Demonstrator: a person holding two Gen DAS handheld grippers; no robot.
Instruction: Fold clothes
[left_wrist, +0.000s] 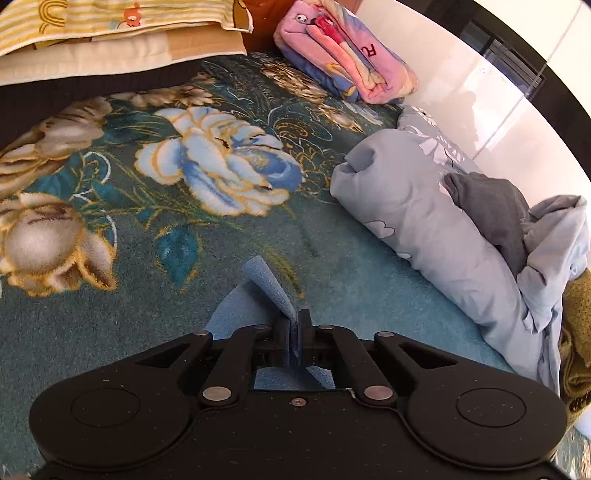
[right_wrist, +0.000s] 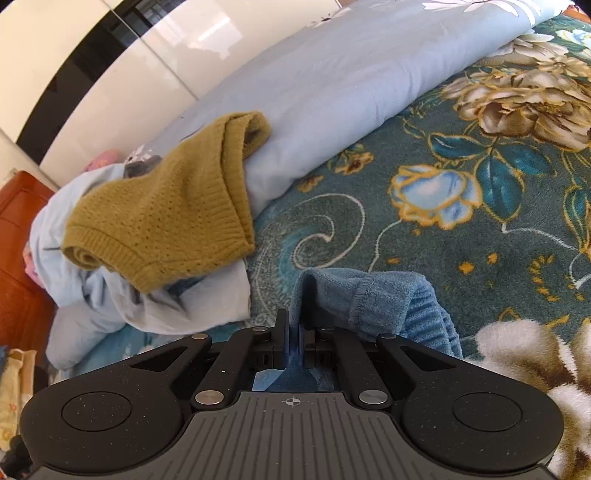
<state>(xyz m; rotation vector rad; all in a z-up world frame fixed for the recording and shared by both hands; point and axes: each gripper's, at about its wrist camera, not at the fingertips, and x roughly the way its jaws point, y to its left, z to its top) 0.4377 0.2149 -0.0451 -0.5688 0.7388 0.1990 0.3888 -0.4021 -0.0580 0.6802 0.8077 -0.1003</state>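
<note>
A blue fleece garment is held by both grippers over the floral bed cover. In the left wrist view my left gripper (left_wrist: 295, 325) is shut on a pointed fold of the blue garment (left_wrist: 267, 284). In the right wrist view my right gripper (right_wrist: 294, 332) is shut on the blue garment (right_wrist: 373, 299), whose ribbed cuff hangs to the right of the fingers. A mustard knit sweater (right_wrist: 166, 218) lies on a pale blue duvet (right_wrist: 332, 92) to the left. A dark grey garment (left_wrist: 491, 210) lies on the duvet (left_wrist: 424, 206).
A teal floral blanket (left_wrist: 166, 177) covers the bed. A folded pink blanket (left_wrist: 347, 55) and striped yellow pillows (left_wrist: 110, 29) lie at the head. A glossy white wardrobe (right_wrist: 122, 74) and an orange wooden bed frame (right_wrist: 18, 240) stand beside the bed.
</note>
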